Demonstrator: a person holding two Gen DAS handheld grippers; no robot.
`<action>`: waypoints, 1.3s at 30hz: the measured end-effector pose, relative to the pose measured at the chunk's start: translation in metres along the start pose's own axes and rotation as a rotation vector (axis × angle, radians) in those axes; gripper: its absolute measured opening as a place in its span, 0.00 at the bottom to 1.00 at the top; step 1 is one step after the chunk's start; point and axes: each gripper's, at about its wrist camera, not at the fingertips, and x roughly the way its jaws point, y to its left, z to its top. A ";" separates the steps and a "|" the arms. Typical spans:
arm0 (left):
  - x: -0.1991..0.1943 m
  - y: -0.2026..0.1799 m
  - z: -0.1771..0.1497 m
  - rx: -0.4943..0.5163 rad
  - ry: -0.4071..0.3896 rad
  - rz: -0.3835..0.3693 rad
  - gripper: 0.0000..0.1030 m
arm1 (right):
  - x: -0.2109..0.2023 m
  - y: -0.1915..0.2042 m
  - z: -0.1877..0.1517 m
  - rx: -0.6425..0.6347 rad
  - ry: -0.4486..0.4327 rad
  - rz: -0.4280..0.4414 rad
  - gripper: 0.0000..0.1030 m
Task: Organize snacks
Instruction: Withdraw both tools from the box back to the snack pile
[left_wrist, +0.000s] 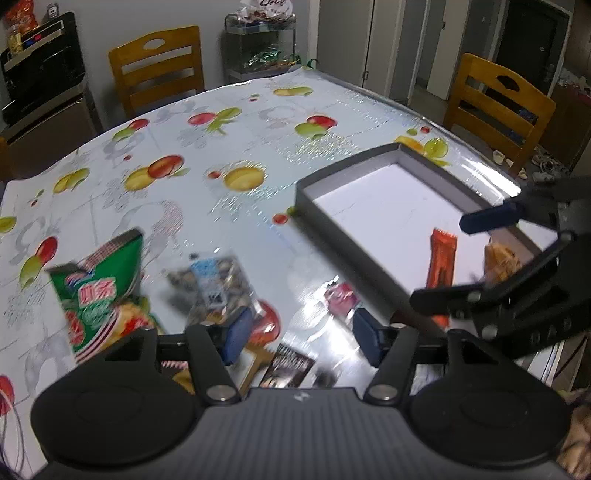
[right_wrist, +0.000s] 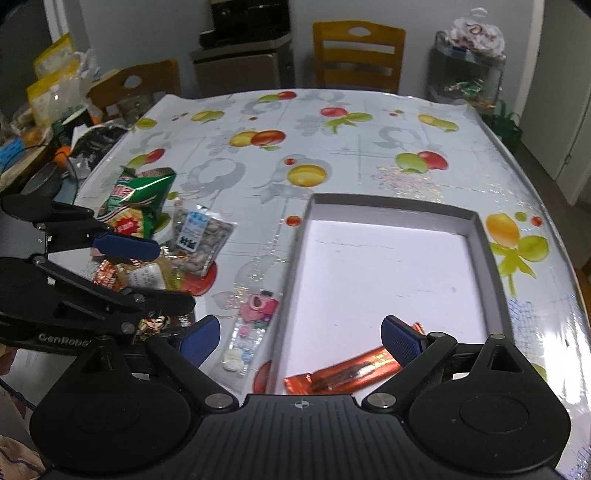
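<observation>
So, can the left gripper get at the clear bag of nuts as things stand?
Probably yes. The left gripper hangs open just before the bag of nuts, nothing lying on the bag; the green chip bag only sits beside it.

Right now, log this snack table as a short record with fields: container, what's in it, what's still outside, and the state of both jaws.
container: grey box, open, on the table
in box: orange bar; a second snack, blurred
outside, left of box: green bag, nut pack, clear candy pack, small wrappers
left gripper: jaws open, nothing between them
right gripper: jaws open wide, empty, over box's near edge
</observation>
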 end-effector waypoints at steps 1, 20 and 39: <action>-0.002 0.003 -0.005 -0.001 0.002 0.003 0.62 | 0.002 0.003 0.001 -0.009 0.003 0.006 0.92; -0.005 0.045 -0.052 -0.045 0.049 0.037 0.62 | 0.021 0.040 0.008 -0.110 0.037 0.119 0.87; 0.004 0.032 -0.074 0.060 0.099 -0.158 0.62 | 0.035 0.054 0.002 -0.120 0.113 0.140 0.88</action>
